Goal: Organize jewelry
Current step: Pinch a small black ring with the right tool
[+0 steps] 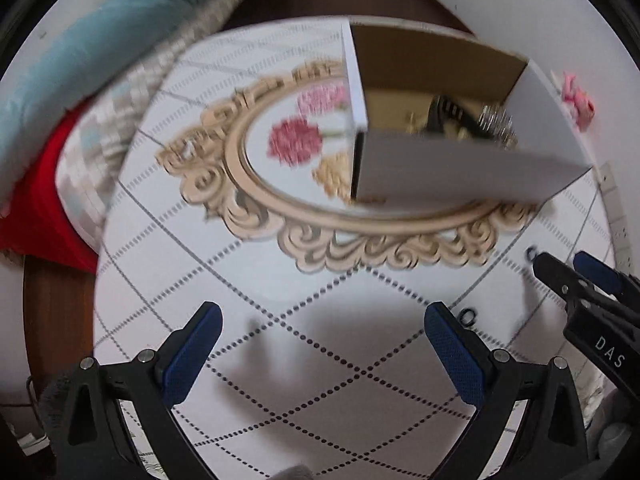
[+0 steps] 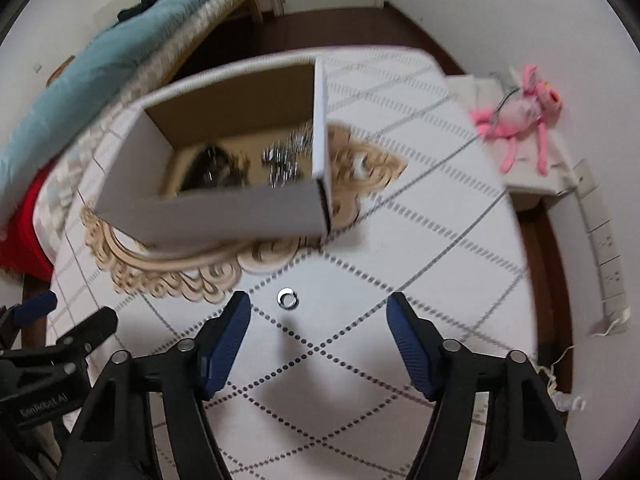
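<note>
Silver metal, a small ring (image 2: 286, 299), lies flat on the white dotted cloth of the worktop (image 2: 400, 240) in the right wrist view, just ahead of the right gripper (image 2: 319, 318) and a little left of the midline between its blue pads. Being round, it has no long axis to line up with. The jaws stand wide apart and hold nothing. Beyond the ring sits the white cardboard box (image 2: 224, 212), open at the top, with dark and shiny pieces of jewelry (image 2: 280, 156) blurred inside it. The left gripper shows only as a dark shape at the lower left edge, well apart from the ring. A pink plush toy (image 2: 520, 112) lies far off to the right (no part of the job, by the look of it).

In the left wrist view the left gripper (image 1: 322, 328) also has its jaws spread wide and empty over bare cloth. Here two small dark rings appear where the other view shows one: one ring (image 1: 467, 316) just beside the left gripper's right pad, another ring (image 1: 532, 255) at the tip of the right gripper (image 1: 560, 270). Which of them is the silver one cannot be told. The box (image 1: 460, 176) stands on the cloth's gold oval print (image 1: 280, 200). The right gripper looks the nearer and better placed for the pick.
</note>
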Available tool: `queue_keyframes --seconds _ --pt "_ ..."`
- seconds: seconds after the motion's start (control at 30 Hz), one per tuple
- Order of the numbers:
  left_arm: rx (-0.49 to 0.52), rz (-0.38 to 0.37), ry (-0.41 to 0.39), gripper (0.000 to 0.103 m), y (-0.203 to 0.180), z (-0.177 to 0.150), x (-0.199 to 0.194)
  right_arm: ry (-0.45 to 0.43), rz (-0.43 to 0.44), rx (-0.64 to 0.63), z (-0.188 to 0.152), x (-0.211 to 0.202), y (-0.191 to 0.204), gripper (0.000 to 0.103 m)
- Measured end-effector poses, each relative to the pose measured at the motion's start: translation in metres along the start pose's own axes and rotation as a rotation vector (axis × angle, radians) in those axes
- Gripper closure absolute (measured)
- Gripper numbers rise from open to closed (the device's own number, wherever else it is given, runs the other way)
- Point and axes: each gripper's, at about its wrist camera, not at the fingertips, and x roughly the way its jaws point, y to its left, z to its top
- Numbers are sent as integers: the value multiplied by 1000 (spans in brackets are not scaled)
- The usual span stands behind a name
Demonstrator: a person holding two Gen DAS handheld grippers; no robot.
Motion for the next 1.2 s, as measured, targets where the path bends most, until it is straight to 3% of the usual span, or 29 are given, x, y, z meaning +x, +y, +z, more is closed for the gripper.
queue_keyframes --seconds 0.07,0.27,0.37,0.4,0.6,0.87,1.07,1.2 --pt "7 1 14 0 -1 -3 6 14 14 -7 -4 13 3 43" --pt "7 4 24 0 -3 -3 11 -31 -53 -71 -8 14 17 60" --pt "-3 -1 24 0 0 -2 13 -51 -79 -91 -9 14 23 79" --pt "-4 -1 24 0 -1 -1 13 -55 -79 -94 -9 14 23 90" --pt "16 -20 -2 0 -13 -9 2 -53 -54 -78 -13 7 20 90" --pt "66 -70 -7 0 -56 -25 -5 -64 -35 33 -53 -27 -14 90" --pt "81 -84 2 0 -81 -32 -4 -50 -38 103 -70 -29 -34 90" --pt "90 -89 -3 6 -81 -25 3 -44 -38 117 -74 -26 -38 90"
